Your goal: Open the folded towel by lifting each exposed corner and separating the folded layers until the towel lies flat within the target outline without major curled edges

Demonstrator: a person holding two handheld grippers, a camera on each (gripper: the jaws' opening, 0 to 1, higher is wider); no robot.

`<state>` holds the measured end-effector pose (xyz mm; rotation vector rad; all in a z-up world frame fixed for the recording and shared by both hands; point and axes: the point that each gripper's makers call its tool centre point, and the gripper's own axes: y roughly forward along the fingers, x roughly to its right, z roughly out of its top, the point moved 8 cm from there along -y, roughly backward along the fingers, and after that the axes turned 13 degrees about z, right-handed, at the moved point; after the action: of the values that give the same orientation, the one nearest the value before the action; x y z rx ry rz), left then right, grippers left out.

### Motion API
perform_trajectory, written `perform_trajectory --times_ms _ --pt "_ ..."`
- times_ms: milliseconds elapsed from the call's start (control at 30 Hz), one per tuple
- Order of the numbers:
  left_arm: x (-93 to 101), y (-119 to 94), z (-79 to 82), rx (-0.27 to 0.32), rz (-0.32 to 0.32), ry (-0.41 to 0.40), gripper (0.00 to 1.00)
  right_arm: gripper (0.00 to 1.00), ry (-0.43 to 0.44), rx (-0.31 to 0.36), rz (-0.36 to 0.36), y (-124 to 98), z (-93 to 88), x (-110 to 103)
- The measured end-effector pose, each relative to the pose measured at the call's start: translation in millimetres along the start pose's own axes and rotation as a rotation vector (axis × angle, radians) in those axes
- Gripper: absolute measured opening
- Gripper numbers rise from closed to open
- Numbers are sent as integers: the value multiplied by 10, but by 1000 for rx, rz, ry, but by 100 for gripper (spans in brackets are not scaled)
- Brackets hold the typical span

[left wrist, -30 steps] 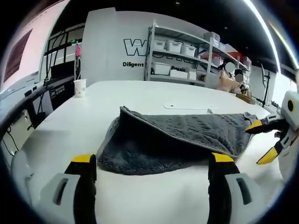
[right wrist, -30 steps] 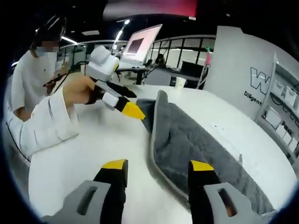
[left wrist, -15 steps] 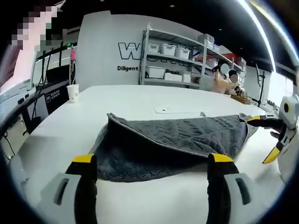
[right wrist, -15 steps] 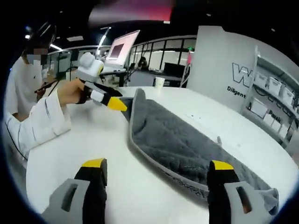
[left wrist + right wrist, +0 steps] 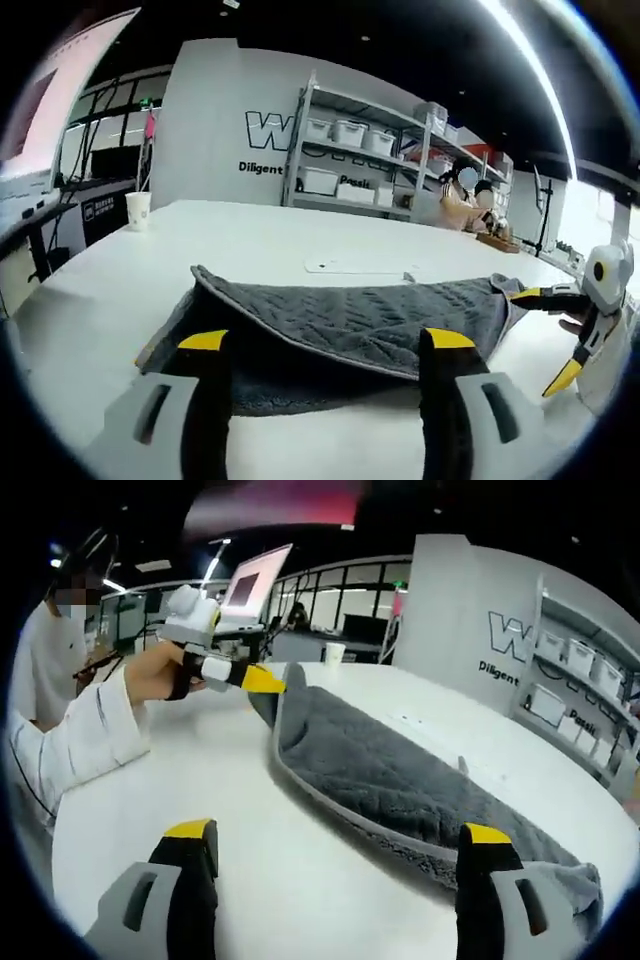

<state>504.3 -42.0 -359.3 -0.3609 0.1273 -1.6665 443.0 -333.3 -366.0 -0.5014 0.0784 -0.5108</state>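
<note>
Towel (image 5: 350, 325): grey, quilted, folded, lying lengthwise on the white tabletop (image 5: 250, 225) near the person's edge, upper layer raised along one side. Left gripper (image 5: 318, 345): jaws spread, hovering just before the towel's long edge. Right gripper (image 5: 335, 835): jaws spread wide beside the towel's end. Paper cup (image 5: 138, 210): upright, far corner.

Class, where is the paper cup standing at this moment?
In the left gripper view, the paper cup stands at the white table's far left edge, well beyond the grey towel.
</note>
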Motion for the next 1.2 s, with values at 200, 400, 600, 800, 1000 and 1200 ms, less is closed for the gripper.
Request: perform_trajectory --times_ms 200,400,600,800,1000,1200 --pt "2 96 -86 17 -63 -198 61 98 1 4 -5 -16 -3 -15" --pt "-56 116 -137 10 8 -153 45 97 2 19 -4 -24 13 -33" --pt "-88 140 -179 4 34 -130 19 96 2 17 -6 -29 10 -29" --pt "-83 155 -194 -3 40 -123 2 97 13 17 -16 -53 -14 14" --pt "-70 133 -212 -35 56 -80 2 98 28 25 -26 -89 -23 40" --pt "-59 77 -206 -76 82 23 2 98 44 32 -32 -112 -37 84"
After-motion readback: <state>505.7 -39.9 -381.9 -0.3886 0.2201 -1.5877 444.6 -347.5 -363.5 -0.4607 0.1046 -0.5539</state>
